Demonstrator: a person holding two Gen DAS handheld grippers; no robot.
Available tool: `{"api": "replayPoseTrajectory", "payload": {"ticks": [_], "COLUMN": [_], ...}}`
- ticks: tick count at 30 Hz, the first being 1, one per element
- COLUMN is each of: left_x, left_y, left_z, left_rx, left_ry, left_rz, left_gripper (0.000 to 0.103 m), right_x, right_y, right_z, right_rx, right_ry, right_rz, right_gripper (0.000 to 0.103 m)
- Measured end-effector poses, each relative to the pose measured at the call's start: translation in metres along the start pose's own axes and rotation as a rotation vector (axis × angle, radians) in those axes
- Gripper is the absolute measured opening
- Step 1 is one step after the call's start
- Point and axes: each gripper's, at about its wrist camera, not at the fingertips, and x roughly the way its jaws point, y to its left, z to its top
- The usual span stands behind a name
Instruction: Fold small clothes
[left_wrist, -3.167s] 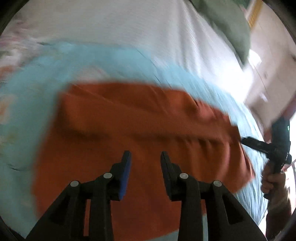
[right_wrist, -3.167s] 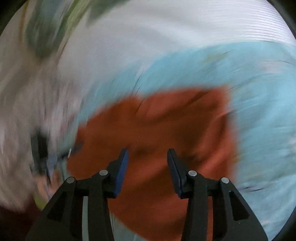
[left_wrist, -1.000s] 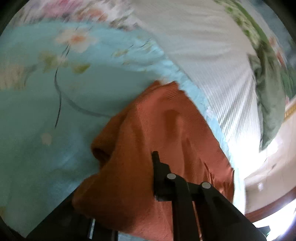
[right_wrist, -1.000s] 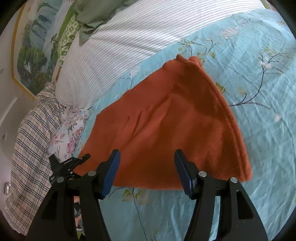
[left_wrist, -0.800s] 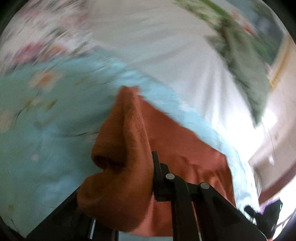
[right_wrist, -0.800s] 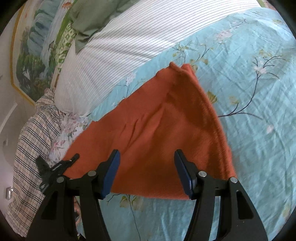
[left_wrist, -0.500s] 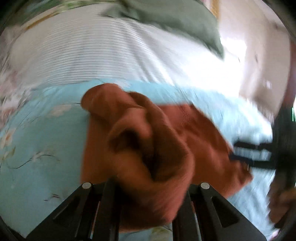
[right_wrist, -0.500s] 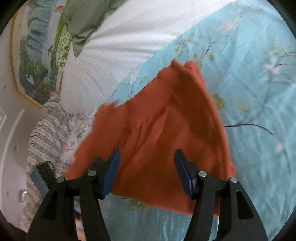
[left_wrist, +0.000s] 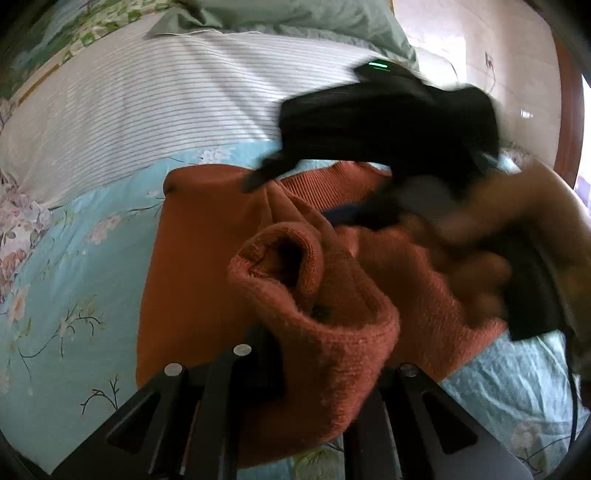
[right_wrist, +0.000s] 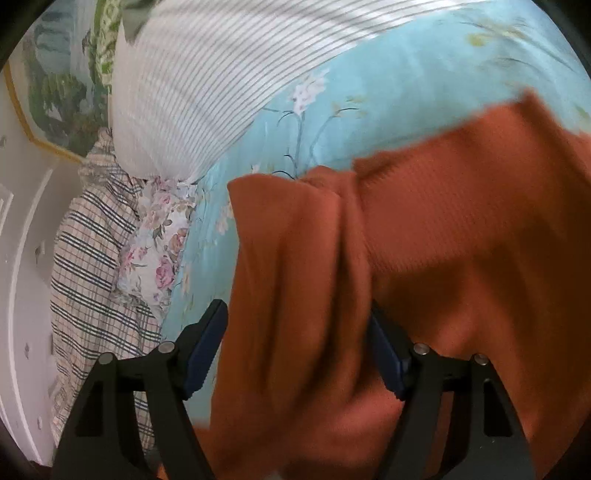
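Note:
An orange knitted garment (left_wrist: 192, 258) lies on the light blue floral bed sheet (left_wrist: 66, 280). In the left wrist view a bunched fold of it (left_wrist: 325, 332) rises between my left gripper's (left_wrist: 317, 369) jaws, which are shut on it. My right gripper (left_wrist: 325, 199), blurred and held by a hand (left_wrist: 517, 229), reaches in from the upper right just above the garment. In the right wrist view the right gripper (right_wrist: 295, 354) has its jaws opening, with a lifted flap of the orange garment (right_wrist: 461, 240) between the blue pads (right_wrist: 207, 347), which do not press on it.
A white striped pillow (left_wrist: 155, 103) and a green pillow (left_wrist: 295, 18) lie behind the garment. A checked cloth (right_wrist: 92, 266) and a rose-print cloth (right_wrist: 159, 251) sit at the sheet's left edge, beside a white wall with a framed picture (right_wrist: 55, 92).
My left gripper has rolled and carried its held fold across the garment towards the right gripper. The right gripper has swung in close to the cloth, and its jaws stand wider.

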Motion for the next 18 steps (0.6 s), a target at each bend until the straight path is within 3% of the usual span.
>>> {"api": "replayPoseTrajectory", "payload": {"ticks": [1,2,5,9,13,18], "left_x": [-0.001,-0.003,-0.007,-0.020,-0.004,0.029], "left_y": [-0.002,-0.003,-0.002,-0.018,-0.053,-0.087], "left_z": [0.000,0.001,0.013,0.042,0.054,0.047], "left_rx": [0.005,0.004,-0.018,-0.054,-0.059,-0.050], "left_ry": [0.003,0.007,0.009,-0.026,0.008,0.098], "left_rz": [0.003,0.003,-0.017,-0.133,-0.219,-0.263], "left_gripper": [0.009,0.009,0.009,0.010,0.010,0.010], "right_x": [0.008,0.015,0.000,-0.056,-0.092,-0.092], "right_y": [0.005,0.012,0.030,0.043,0.017,-0.033], "right_z": [0.004,0.007,0.011,0.011,0.011,0.005], "right_rx": [-0.032,-0.077,-0.160,-0.253,-0.243,-0.179], "right_ry": [0.010,0.028,-0.009,-0.104,-0.125,-0.080], "right_rz": [-0.027,-0.059,-0.055,-0.054,-0.120,-0.194], "right_gripper": [0.052,0.013,0.015,0.015,0.015,0.015]}}
